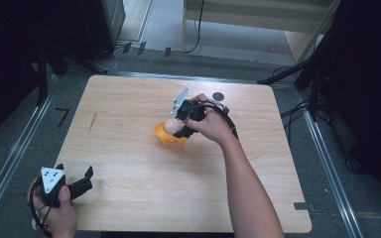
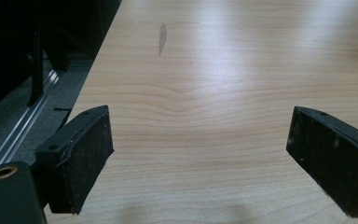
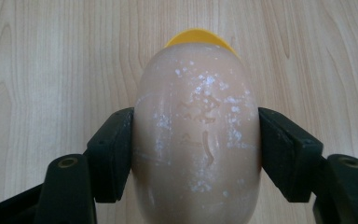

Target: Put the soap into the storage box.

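Note:
A pale beige egg (image 3: 196, 135) with white flecks is pinched between the two black jaws of my right gripper (image 3: 196, 149), which is shut on it. A yellow cup (image 3: 198, 36) peeks out just beyond the egg's tip. From above, the egg (image 1: 170, 126) hangs over the yellow cup (image 1: 167, 135) near the table's middle, with the right gripper (image 1: 178, 126) pointing down at it. At the near left corner my left gripper (image 1: 77, 173) rests in a hand, its jaws (image 2: 200, 158) wide apart over bare wood.
The wooden table (image 1: 129, 163) has a dark streak (image 1: 93, 122) at its left and a small dark disc (image 1: 219, 96) near the far edge. Floor rails and cables run around the table.

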`<action>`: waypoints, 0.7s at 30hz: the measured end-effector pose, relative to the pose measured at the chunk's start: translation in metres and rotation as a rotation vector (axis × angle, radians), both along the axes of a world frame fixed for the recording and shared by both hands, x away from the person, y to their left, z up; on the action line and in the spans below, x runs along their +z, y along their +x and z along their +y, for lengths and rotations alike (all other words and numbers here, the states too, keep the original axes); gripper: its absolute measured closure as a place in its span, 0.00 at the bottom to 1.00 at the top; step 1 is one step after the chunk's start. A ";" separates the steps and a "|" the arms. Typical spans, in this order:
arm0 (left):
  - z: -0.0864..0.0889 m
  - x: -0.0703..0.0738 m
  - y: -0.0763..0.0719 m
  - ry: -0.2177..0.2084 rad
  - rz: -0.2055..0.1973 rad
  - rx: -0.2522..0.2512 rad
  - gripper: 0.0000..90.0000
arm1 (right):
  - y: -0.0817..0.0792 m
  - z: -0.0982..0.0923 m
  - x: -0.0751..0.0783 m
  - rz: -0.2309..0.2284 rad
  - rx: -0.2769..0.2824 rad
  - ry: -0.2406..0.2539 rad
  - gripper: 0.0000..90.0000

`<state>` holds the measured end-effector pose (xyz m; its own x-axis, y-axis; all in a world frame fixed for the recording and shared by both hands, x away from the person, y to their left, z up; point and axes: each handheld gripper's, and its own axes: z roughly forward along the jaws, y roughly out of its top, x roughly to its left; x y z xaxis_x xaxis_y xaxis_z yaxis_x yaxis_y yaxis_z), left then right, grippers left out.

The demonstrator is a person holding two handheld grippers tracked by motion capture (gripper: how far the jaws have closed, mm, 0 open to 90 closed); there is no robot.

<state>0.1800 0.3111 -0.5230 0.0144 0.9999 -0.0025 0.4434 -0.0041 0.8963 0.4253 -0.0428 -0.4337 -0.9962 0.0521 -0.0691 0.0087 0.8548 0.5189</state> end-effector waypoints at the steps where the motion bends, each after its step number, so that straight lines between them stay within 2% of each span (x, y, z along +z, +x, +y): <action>1: 0.000 0.000 0.000 -0.004 -0.002 0.003 0.08 | 0.003 0.004 -0.003 0.004 0.004 -0.006 0.37; 9: 0.001 0.000 -0.001 -0.012 -0.011 0.002 0.08 | 0.012 0.017 -0.005 0.028 0.025 -0.028 0.37; 17: 0.001 0.000 -0.001 -0.012 -0.011 0.002 0.08 | 0.017 0.018 -0.015 0.066 0.025 -0.059 0.37; 21: 0.001 0.000 -0.001 -0.010 -0.010 0.003 0.08 | 0.019 0.019 -0.018 0.070 0.021 -0.065 0.37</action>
<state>0.1792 0.3121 -0.5229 0.0113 0.9999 -0.0129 0.4341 0.0067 0.9008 0.4440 -0.0237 -0.4512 -0.9996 0.0290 -0.0017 0.0250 0.8872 0.4607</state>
